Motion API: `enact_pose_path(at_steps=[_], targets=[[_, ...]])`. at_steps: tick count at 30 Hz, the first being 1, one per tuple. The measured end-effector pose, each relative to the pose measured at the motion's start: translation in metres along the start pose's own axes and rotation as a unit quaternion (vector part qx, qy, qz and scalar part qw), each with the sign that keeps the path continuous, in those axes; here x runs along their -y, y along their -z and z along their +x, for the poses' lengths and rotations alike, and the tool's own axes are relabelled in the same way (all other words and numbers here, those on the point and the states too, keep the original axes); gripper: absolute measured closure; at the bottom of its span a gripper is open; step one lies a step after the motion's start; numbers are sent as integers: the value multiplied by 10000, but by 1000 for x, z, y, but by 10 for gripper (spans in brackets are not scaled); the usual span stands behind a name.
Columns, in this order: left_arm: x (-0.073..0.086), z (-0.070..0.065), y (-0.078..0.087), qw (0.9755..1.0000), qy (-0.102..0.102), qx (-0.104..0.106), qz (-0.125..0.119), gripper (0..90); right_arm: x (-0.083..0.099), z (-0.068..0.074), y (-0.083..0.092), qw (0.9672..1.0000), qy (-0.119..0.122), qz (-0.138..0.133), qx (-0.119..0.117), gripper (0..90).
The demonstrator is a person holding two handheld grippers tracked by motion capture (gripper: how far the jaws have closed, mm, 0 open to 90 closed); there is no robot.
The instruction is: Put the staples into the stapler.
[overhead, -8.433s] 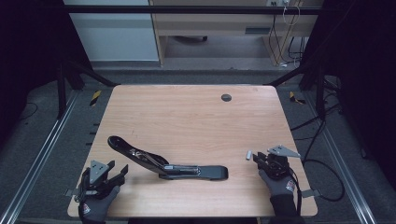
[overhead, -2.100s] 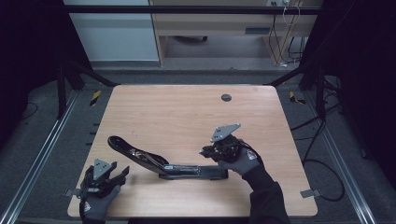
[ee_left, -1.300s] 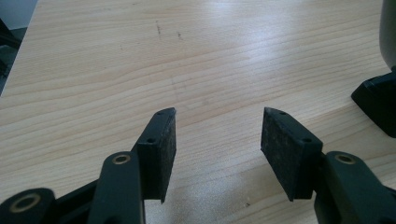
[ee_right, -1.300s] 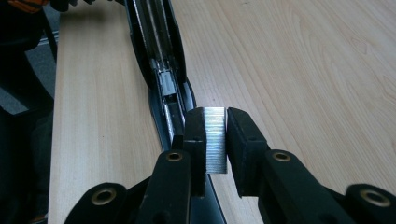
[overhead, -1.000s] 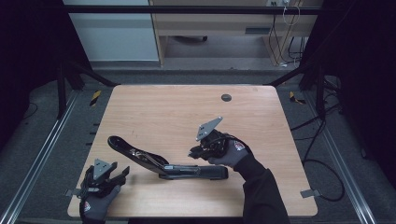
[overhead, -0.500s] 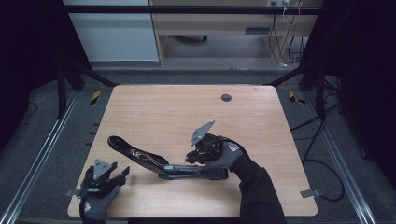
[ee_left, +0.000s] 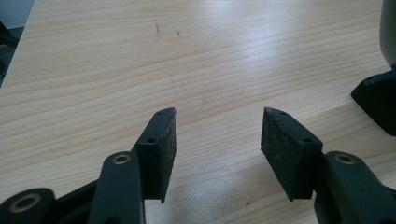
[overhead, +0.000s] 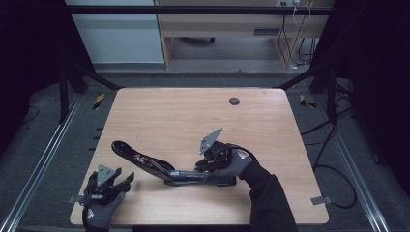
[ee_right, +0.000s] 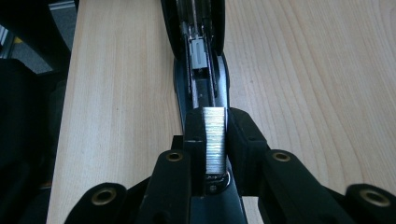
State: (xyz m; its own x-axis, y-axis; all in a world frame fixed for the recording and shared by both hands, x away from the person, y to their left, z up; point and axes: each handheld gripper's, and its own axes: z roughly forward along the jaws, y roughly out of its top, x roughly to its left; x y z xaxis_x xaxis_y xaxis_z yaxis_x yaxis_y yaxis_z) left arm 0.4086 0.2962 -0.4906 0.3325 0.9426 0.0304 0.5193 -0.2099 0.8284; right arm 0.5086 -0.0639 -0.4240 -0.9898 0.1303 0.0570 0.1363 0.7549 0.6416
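Staple strip (ee_right: 215,140) between right jaws

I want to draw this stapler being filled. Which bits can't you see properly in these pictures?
- Stapler, high view: too small and dark to show its inside track.
- Strip of staples, right gripper view: its lower end is hidden between the pads of the right hand-held gripper.
- Stapler's far end, right gripper view: cut off by the top edge.
- Black thing, left gripper view: cut off by the right edge.
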Motion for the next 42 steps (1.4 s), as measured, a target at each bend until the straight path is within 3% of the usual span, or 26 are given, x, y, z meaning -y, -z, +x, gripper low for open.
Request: enact_pose_path(at_steps=[23,42], targets=[[0,0,0,10000,-6,-16,16,451,6,0,-14,9999,38,119,-109,784],[0,0,0,10000,-25,-24,25,451,7,-1,-14,9997,106,187,-81,784]])
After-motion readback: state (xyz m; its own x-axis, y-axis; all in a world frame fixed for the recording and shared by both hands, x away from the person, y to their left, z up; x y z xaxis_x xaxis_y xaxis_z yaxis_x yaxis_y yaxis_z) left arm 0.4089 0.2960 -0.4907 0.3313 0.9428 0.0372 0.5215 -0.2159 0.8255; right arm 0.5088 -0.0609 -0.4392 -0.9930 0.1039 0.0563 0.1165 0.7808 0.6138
